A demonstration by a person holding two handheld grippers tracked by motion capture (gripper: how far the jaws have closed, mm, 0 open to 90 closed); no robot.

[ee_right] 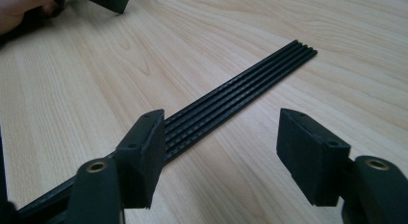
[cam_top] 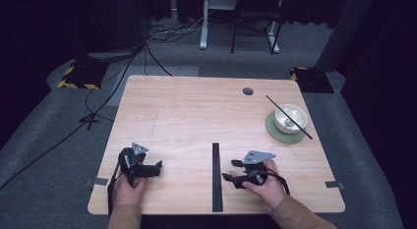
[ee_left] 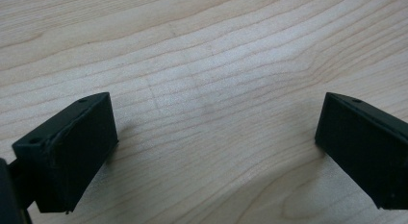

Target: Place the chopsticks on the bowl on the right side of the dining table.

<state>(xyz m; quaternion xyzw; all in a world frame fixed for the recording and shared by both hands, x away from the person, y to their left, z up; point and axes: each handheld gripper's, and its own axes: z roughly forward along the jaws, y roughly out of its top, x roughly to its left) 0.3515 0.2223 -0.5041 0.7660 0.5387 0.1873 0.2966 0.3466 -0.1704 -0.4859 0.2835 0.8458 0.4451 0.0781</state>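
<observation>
One chopstick [cam_top: 289,117] already lies across the bowl [cam_top: 291,117], which sits on a green coaster [cam_top: 275,130] well to the right of the row of chopsticks [cam_top: 216,177] and farther from the person. That row of black sticks lies flat on the table [cam_top: 187,111] between the two hands, and by the look of it most of the work is left. The right gripper [cam_top: 231,169] is just to the right of the row, jaws wide and empty, seemingly lining up a pick. The left gripper [cam_top: 159,167] rests well to the left of the row, jaws wide, nothing between them. No brand, label or writing can be read anywhere
</observation>
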